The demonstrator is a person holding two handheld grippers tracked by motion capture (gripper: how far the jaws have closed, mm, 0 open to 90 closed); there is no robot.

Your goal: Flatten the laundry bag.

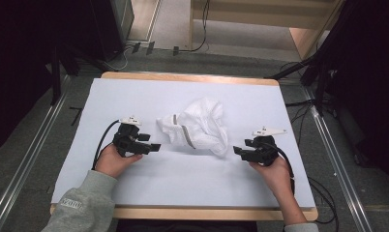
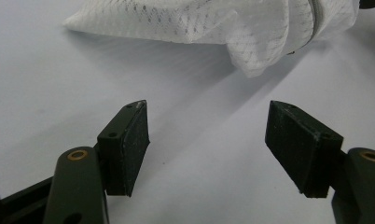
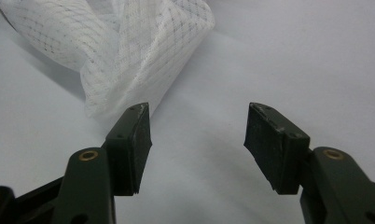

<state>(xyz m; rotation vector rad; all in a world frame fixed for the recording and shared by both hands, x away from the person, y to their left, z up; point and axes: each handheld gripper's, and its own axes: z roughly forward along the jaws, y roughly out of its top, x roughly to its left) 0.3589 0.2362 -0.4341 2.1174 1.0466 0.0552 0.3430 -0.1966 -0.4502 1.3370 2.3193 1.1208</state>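
Note:
A crumpled white mesh garment [image 1: 197,125] with a grey zipper lies in the middle of the white table cover [image 1: 183,179]. My left gripper [image 1: 156,146] rests on the cover just left of it, jaws wide apart and empty. In the left gripper view the mesh cloth [image 2: 232,23] lies a short way beyond my left gripper [image 2: 206,135]. My right gripper [image 1: 237,152] sits just right of the garment, open and empty. In the right gripper view the mesh cloth [image 3: 120,51] reaches down to the left pad [image 3: 134,140] of my right gripper [image 3: 197,140]; whether they touch I cannot tell.
The cover lies on a wooden table [image 1: 192,212] whose edge shows at front and back. Cables [image 1: 323,193] trail off the right side. Metal rails [image 1: 23,164] run along the floor at both sides. Dark stands [image 1: 323,63] rise at the back corners.

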